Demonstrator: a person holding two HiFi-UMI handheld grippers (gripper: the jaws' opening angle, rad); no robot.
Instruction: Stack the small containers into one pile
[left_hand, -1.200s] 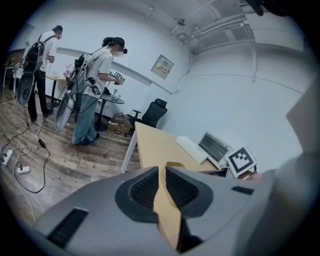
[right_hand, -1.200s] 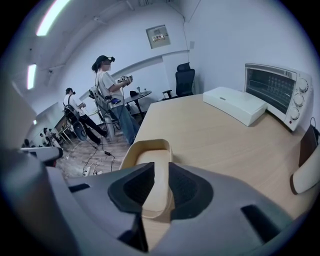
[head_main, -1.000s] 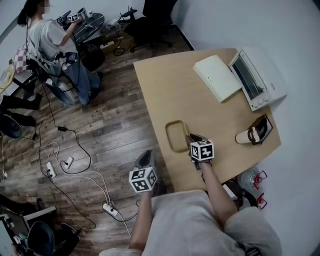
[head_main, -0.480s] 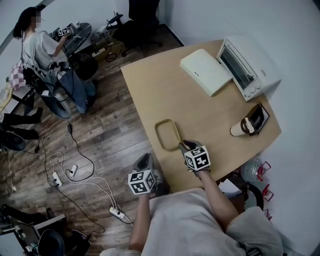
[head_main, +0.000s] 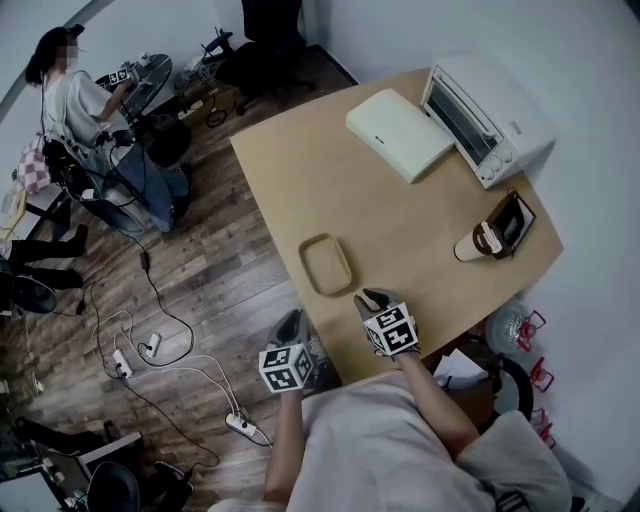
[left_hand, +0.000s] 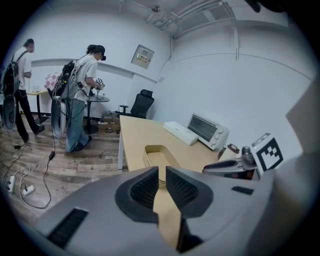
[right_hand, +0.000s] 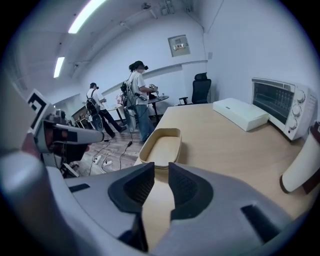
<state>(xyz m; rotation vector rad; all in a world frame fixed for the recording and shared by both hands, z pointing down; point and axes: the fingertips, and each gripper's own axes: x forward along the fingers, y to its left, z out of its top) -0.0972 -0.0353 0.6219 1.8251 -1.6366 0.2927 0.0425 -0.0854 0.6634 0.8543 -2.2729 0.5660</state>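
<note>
One wall sign (right_hand: 179, 45), far beyond the container (right_hand: 162, 148), is illegible.

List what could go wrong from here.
The container sits close to the table edge; a nudge from the right gripper could push it off. The left gripper hangs beyond that edge and might bump it coming in. Both grippers' jaws stand narrowly apart, so they may shove rather than grip.

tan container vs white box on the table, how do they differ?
The tan container is open-topped with rounded corners; the white box is closed and square-cornered. The container sits near the person's edge, the box beside the toaster oven. Both lie flat on the table.
</note>
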